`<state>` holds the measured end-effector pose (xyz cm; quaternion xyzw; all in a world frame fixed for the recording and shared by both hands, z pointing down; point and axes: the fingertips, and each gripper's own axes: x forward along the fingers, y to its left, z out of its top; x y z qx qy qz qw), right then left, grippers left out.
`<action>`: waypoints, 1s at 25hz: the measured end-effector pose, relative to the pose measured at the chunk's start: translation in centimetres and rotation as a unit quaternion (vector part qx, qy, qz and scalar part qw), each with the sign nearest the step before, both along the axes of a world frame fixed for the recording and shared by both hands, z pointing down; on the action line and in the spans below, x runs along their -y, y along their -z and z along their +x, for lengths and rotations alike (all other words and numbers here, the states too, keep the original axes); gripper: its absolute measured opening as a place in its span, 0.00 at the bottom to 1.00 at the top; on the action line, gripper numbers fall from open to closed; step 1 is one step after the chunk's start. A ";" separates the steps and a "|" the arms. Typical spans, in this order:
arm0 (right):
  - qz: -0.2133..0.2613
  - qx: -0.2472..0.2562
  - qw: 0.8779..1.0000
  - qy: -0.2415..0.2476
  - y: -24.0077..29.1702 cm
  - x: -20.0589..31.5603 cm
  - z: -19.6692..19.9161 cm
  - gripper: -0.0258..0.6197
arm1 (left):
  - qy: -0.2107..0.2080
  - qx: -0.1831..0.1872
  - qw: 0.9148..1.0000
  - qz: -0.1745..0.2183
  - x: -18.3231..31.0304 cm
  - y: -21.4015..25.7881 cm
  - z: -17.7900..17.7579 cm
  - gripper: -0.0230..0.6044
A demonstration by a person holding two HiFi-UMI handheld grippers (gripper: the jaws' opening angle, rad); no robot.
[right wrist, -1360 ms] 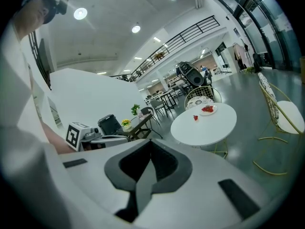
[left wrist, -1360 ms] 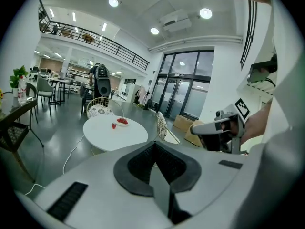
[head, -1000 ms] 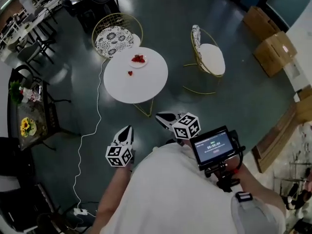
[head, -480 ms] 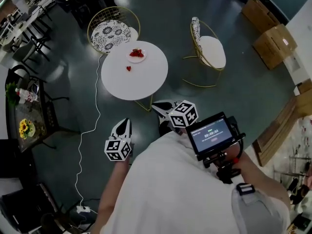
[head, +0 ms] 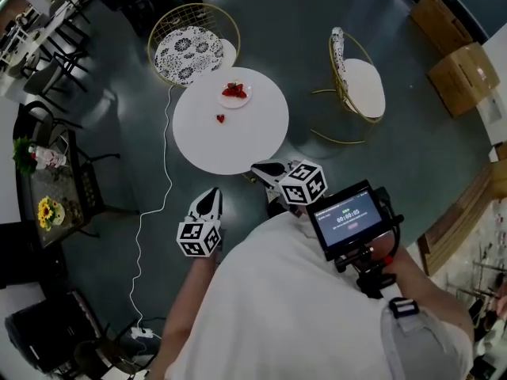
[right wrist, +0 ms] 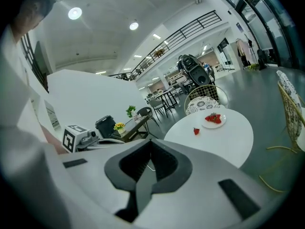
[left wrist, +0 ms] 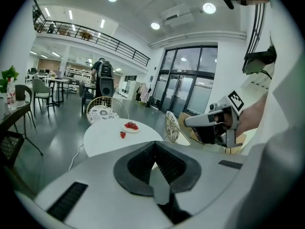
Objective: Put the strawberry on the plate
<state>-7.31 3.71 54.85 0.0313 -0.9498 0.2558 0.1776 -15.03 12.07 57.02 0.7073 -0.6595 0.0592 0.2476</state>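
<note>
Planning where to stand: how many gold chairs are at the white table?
2 chairs: one at the table's far left, one to its right. None seems hidden.

Too small to count: strawberries (head: 234, 91) on plate (head: 245, 100) (red clump).

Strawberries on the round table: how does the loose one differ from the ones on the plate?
The loose strawberry lies alone on the bare white table; the other strawberries sit bunched on the plate. The loose strawberry is nearer the person; the other strawberries lie toward the patterned chair. All are red, on the same table.
</note>
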 end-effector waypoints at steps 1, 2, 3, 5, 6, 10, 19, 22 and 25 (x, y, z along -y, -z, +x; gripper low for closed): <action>-0.004 -0.002 1.000 0.001 -0.2 0.7 -0.2 0.05 | 0.000 -0.001 1.000 -0.003 0.7 -0.1 -0.3 0.05; -0.007 -0.006 1.000 0.001 -0.4 1.3 -0.5 0.05 | 0.000 -0.003 1.000 -0.006 1.4 -0.1 -0.5 0.05; -0.010 -0.008 1.000 0.002 -0.6 1.9 -0.7 0.05 | 0.000 -0.007 1.000 -0.010 2.0 -0.2 -0.7 0.05; -0.012 -0.012 1.000 0.002 -1.0 3.3 -1.3 0.05 | -0.001 -0.013 1.000 -0.016 3.3 -0.5 -1.3 0.05; -0.013 -0.012 1.000 0.002 -1.2 4.0 -1.7 0.05 | -0.002 -0.013 1.000 -0.020 4.0 -0.7 -1.7 0.05; -0.022 -0.015 1.000 0.014 -2.4 8.5 -3.3 0.05 | -0.003 -0.001 0.999 -0.035 8.5 -1.7 -3.2 0.05; -0.037 -0.015 0.999 0.025 -3.5 14.3 -4.9 0.05 | 0.010 0.006 0.998 -0.066 14.3 -3.1 -5.1 0.05; -0.038 -0.016 0.999 0.028 -3.4 14.1 -5.4 0.05 | 0.028 0.003 0.996 -0.079 13.9 -3.4 -6.3 0.05; -0.043 -0.012 0.998 0.033 -3.5 14.1 -5.6 0.05 | 0.053 -0.006 0.994 -0.092 13.7 -3.9 -7.1 0.05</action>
